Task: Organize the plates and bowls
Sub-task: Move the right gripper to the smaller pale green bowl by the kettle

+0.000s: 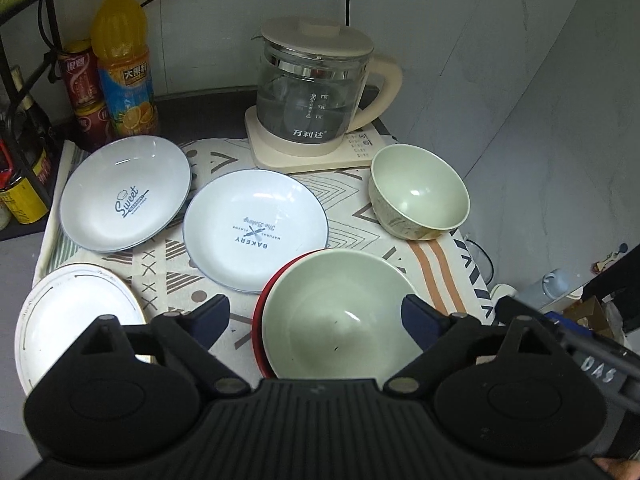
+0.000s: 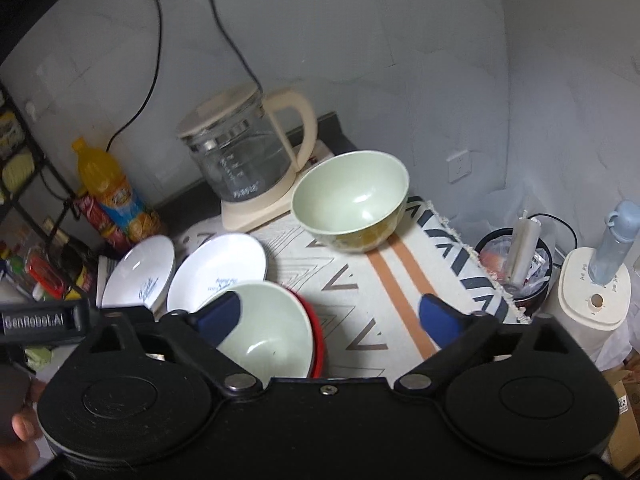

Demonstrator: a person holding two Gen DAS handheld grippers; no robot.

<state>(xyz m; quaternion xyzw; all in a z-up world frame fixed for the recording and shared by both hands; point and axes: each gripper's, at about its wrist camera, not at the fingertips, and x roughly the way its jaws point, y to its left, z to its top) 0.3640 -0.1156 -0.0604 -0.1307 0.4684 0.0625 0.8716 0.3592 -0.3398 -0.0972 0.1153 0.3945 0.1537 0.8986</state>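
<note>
Meanwhile, both tools spread wide and empty: left tool (image 1: 316, 316) above the nested green bowl (image 1: 340, 316), right tool (image 2: 328, 316) alongside.

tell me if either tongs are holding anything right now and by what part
Nothing is held. The left tongs are open above the green bowl nested in the red bowl, not gripping it. The right tongs are open over the cloth.

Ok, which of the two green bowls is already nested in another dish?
The near green bowl, between the open left gripper fingers: it sits inside a red bowl. The far green bowl, beside the kettle, stands alone on the cloth.
</note>
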